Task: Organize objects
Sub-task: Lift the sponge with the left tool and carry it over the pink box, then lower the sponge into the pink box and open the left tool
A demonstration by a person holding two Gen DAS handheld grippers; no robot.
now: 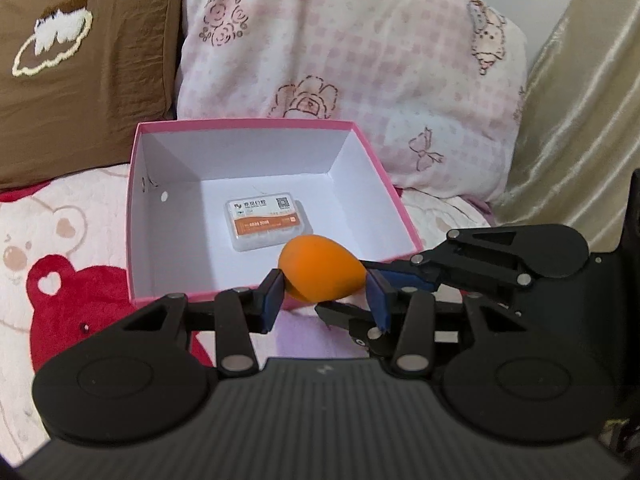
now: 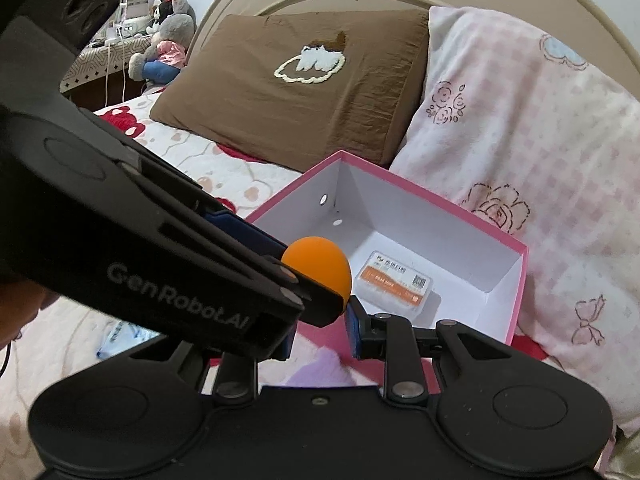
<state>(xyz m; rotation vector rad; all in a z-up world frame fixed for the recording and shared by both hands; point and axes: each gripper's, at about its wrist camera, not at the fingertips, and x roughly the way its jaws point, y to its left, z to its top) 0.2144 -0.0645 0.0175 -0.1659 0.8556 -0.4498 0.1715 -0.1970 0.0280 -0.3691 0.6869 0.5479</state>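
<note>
Both grippers meet just in front of the pink box (image 1: 256, 124). Clamped between the left gripper (image 1: 324, 296) pads sits one orange egg-shaped sponge (image 1: 320, 272), held over the box's near wall, likely so it can drop inside. One right gripper (image 2: 320, 332) stands beside it, jaws parted around nothing I can see, perhaps having handed the sponge over. One small labelled case (image 1: 266, 222) lies on the box floor. Two pillows lean behind the box.

One orange sponge (image 1: 320, 270), one pink box (image 1: 256, 126), one floss case (image 1: 266, 222) — two pillows (image 1: 340, 52).
</note>
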